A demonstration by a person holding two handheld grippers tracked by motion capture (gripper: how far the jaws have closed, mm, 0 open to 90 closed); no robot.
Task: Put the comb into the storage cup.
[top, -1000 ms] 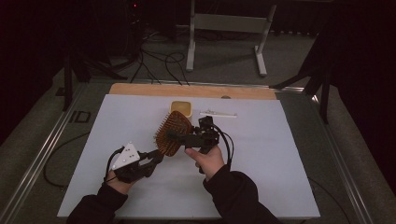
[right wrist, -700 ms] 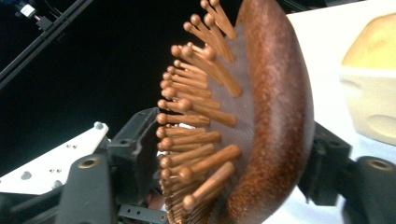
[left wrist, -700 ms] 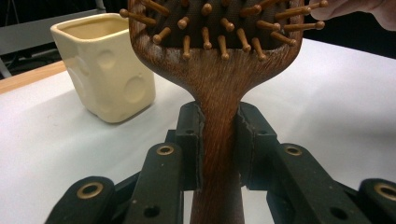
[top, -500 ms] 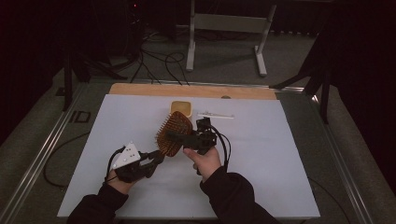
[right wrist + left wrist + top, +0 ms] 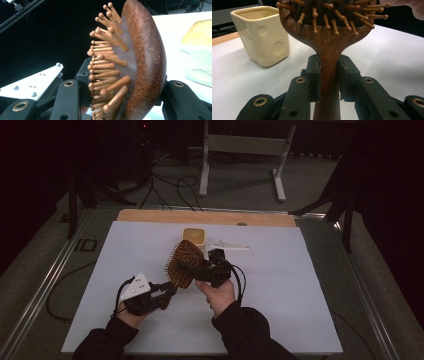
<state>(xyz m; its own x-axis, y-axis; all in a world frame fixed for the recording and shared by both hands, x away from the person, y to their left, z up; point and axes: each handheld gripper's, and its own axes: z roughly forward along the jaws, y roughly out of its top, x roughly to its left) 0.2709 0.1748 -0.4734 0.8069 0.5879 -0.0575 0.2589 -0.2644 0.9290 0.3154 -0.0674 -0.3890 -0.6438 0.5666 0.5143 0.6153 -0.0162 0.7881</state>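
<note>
Left tool [image 5: 329,75] pinches the hairbrush [image 5: 181,265] handle while right tool [image 5: 120,100] (jaws just closing) clamps its head beside the cup [image 5: 194,240], apparently steadying it.

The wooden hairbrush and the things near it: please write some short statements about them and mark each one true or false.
1. The left gripper clamps the handle of the wooden hairbrush. True.
2. The right gripper hangs open, away from the brush. False: its jaws have just closed on the brush head, one on the bristles, one on the wooden back.
3. The brush lies flat on the white table. False: it is held above it.
4. A cream cup stands upright behind the brush. True.
5. The cup is dark blue. False: it is cream.
</note>
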